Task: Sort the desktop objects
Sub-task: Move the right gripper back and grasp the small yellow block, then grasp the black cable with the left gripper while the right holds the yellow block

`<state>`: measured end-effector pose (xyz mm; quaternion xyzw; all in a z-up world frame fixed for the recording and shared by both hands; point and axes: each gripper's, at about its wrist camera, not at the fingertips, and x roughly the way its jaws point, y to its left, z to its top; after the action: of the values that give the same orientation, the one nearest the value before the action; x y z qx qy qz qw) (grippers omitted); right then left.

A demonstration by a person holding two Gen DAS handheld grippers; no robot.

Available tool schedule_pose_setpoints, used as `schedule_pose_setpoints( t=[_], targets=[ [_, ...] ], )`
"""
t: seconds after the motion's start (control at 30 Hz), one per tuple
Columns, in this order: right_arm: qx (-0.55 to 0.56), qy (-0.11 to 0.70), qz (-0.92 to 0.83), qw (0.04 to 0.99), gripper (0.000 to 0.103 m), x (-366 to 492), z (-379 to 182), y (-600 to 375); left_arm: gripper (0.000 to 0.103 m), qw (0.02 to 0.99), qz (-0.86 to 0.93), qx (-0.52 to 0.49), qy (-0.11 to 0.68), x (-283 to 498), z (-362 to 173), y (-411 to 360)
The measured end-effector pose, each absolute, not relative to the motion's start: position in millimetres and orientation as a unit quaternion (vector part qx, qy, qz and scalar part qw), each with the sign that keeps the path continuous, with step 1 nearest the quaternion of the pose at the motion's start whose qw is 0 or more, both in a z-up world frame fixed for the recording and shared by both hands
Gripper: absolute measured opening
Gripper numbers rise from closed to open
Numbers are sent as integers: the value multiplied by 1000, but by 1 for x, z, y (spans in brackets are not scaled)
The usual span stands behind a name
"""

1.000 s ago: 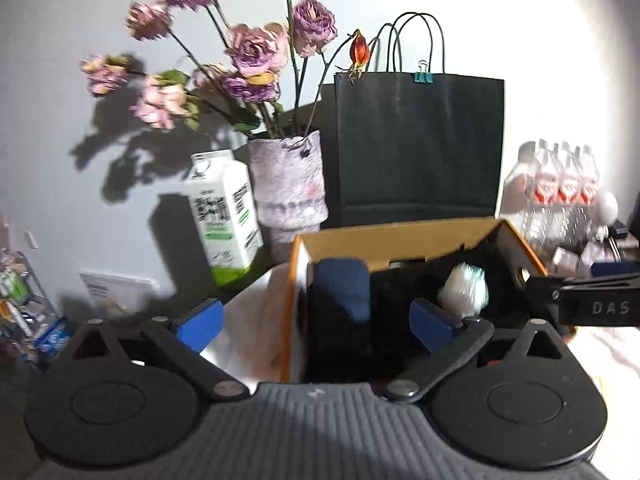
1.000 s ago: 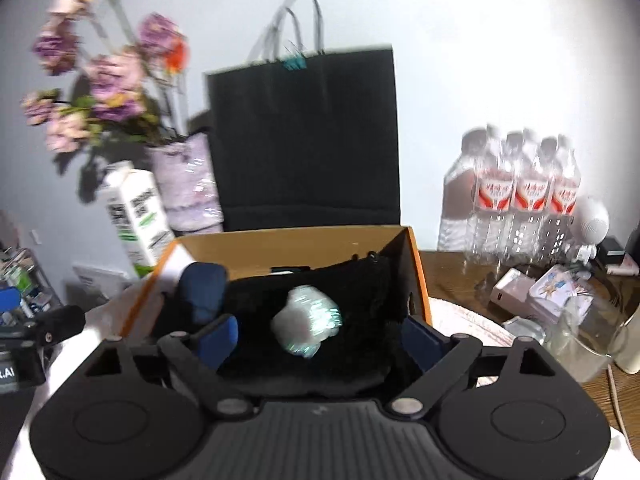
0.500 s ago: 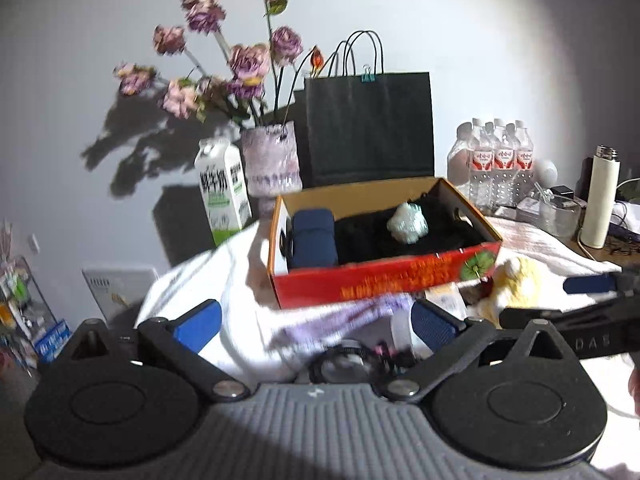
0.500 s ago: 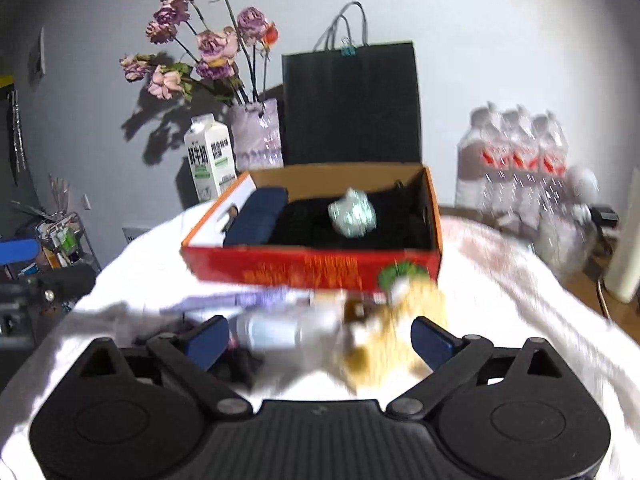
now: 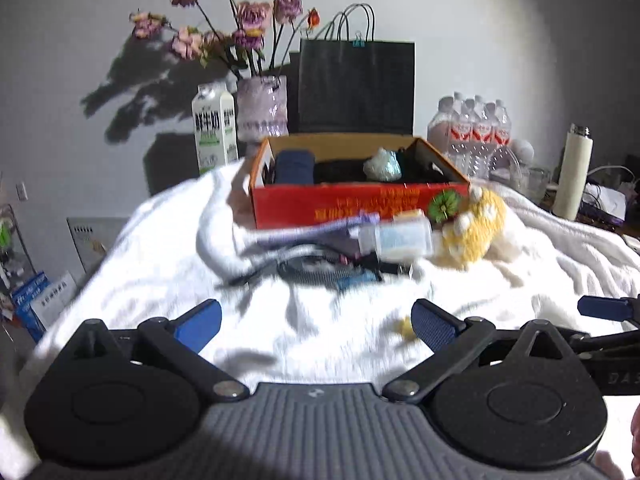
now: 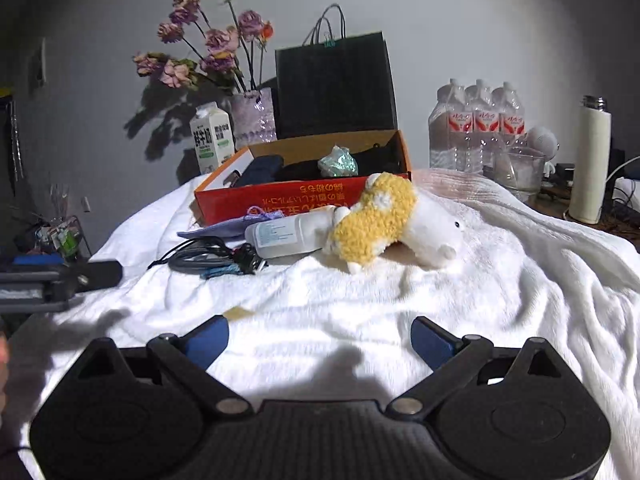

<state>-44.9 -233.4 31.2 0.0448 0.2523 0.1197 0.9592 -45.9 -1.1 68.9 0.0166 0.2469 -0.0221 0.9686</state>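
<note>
A red cardboard box [image 6: 280,200] [image 5: 360,204] stands on the white blanket and holds a dark blue case [image 5: 294,166], black cloth and a crumpled pale green wad [image 6: 338,162]. In front of it lie a yellow and white plush toy [image 6: 384,220], a clear plastic bottle [image 6: 288,234], a purple pouch [image 6: 228,226] and a bundle of black cables [image 6: 208,258]. My left gripper [image 5: 316,324] and right gripper [image 6: 320,338] are both open and empty, low over the blanket well short of these things.
Behind the box stand a milk carton [image 6: 212,140], a vase of dried flowers [image 6: 254,118] and a black paper bag [image 6: 336,88]. Water bottles [image 6: 476,124], a glass jug [image 6: 518,172] and a white flask [image 6: 592,160] are at the right.
Both grippers have pulled back from above the box toward the near side of the blanket. The box now looks far smaller and the loose things before it have come into view.
</note>
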Motion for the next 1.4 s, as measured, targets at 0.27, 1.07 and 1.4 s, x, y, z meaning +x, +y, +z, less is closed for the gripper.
schedule_pose_setpoints(
  t=[0.27,1.07,1.4],
  targets=[
    [10,223,125,967,98,-75,31,-223,103,974,-23,8,225,-88,48,-2],
    [-19,304,199,931,53,30,8,-150,46,947,-89,55,305,114,31,40],
    [-16,301,199,932,32,29,8,-149,12,954,-82,0,290,70,53,39]
  ],
)
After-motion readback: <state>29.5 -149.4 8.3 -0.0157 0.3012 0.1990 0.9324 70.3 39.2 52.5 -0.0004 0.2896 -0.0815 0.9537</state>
